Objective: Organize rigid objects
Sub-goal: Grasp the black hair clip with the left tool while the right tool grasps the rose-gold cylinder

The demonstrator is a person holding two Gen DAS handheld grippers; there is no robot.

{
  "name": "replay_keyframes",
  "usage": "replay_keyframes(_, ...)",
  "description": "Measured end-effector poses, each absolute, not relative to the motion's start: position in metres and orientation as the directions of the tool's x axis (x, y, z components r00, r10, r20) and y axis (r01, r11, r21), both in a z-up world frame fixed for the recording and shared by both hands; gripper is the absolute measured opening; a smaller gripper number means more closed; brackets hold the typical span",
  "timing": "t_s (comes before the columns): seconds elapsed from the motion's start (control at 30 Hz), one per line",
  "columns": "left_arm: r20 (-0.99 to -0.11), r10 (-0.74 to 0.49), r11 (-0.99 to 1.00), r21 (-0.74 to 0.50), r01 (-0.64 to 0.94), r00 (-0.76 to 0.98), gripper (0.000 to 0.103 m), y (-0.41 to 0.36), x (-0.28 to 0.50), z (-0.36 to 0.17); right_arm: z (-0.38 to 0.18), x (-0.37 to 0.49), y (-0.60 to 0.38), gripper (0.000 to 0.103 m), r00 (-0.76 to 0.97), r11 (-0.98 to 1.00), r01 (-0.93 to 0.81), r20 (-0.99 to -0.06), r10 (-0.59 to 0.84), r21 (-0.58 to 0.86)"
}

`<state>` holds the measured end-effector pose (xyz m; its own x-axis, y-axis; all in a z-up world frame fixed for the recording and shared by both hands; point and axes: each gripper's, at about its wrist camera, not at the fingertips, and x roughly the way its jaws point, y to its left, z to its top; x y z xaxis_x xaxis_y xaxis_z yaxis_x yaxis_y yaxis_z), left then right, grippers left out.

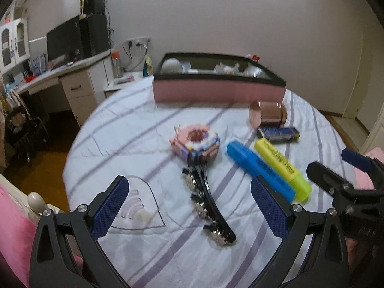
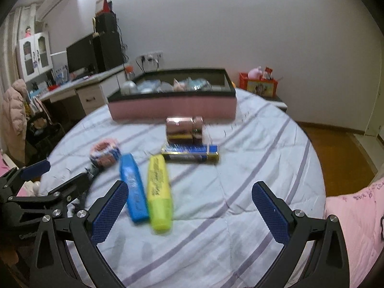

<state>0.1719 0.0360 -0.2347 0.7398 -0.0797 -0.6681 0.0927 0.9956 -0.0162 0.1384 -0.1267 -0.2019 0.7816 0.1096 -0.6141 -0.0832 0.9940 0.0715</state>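
No legible text or labels

Right gripper point(image 2: 189, 212) jaws wide apart, empty, above striped bedsheet point(image 2: 240, 192). Blue highlighter point(image 2: 133, 187) and yellow highlighter point(image 2: 159, 192) side by side, touching. Blue box point(image 2: 190, 153) beyond; pink storage box point(image 2: 172, 106) behind. Left gripper point(image 2: 57, 177) at left edge.

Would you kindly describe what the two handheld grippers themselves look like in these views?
Both match. The left gripper and the right gripper each have a black, angular frame with triangular cut-outs, silver round screw heads at the joints, and two fingers faced with dark blue pads in a fine cross-hatched texture. No cables, markings, hands or sleeves can be made out.
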Motion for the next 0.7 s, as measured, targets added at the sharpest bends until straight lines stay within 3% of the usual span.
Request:
replay_keyframes(0.13,-0.705,-0.068,0.995,0.001,0.097,0.706,0.1,0.036,0.178,-0.25,-0.208,0.145,-0.134,0.103,0.769,0.995,-0.065,-0.632,0.102,0.081)
replay_keyframes(0.23,-0.712,-0.065,0.993,0.019,0.112,0.699,0.081,0.037,0.18,-0.257,-0.21,0.151,-0.137,0.103,0.761,0.995,-0.054,-0.643,0.092,0.078)
replay_keyframes(0.3,-0.705,-0.089,0.991,0.005,0.131,0.704,0.061,0.039,0.18,-0.254,-0.211,0.155,-0.138,0.103,0.755,0.996,-0.049,-0.65,0.086,0.076)
replay_keyframes(0.37,-0.704,-0.106,0.989,-0.003,0.146,0.702,0.027,0.042,0.183,-0.25,-0.212,0.159,-0.138,0.103,0.75,0.996,-0.046,-0.656,0.083,0.074)
replay_keyframes(0.4,-0.709,-0.109,0.988,-0.003,0.152,0.697,0.021,0.043,0.184,-0.249,-0.213,0.161,-0.137,0.103,0.747,0.996,-0.043,-0.66,0.081,0.072)
replay_keyframes(0.7,-0.703,-0.119,0.985,0.008,0.175,0.701,0.019,0.053,0.181,-0.242,-0.217,0.186,-0.133,0.103,0.708,0.999,-0.046,-0.704,0.047,0.021)
